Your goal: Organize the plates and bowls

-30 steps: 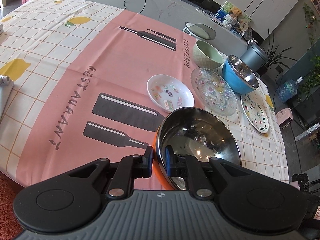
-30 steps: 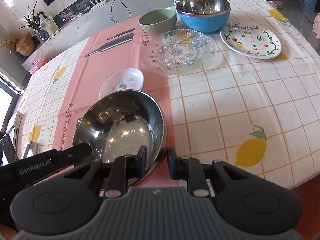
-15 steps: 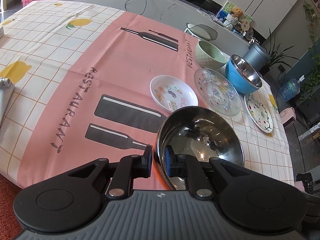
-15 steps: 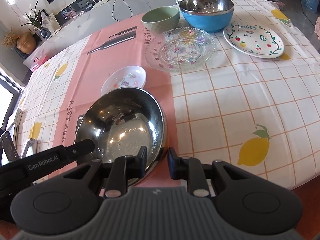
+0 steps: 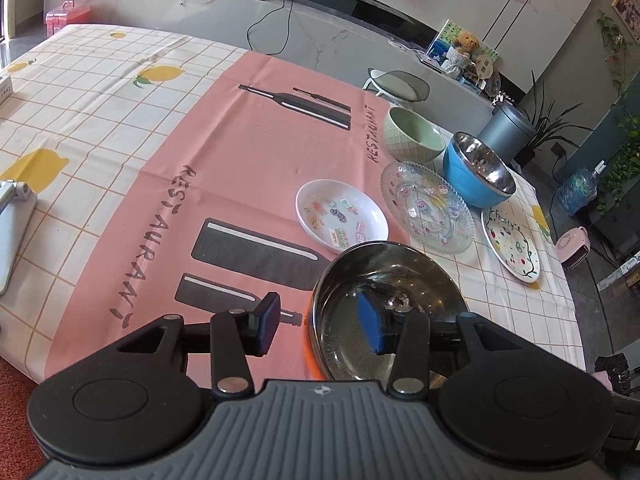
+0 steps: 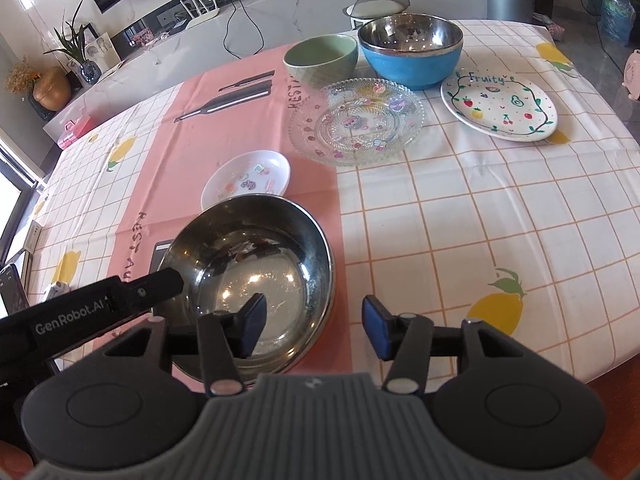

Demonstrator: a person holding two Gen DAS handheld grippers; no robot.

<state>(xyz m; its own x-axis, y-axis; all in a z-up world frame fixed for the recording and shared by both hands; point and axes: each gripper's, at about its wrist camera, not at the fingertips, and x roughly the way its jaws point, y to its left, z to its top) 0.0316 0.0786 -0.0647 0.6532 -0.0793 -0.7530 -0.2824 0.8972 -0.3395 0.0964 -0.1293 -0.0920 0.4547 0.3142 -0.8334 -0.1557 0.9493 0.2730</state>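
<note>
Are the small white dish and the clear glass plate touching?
Apart. In the right wrist view a strip of pink cloth shows between the small white dish and the clear glass plate.

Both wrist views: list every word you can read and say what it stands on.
"Fruity": white fruit-patterned ceramic plate.
"RESTAURANT": pink printed cloth runner, along each side.
"GenRobot.AI": black arm of the left tongs.
Stickers in the small white oval dish: too small to read.
</note>
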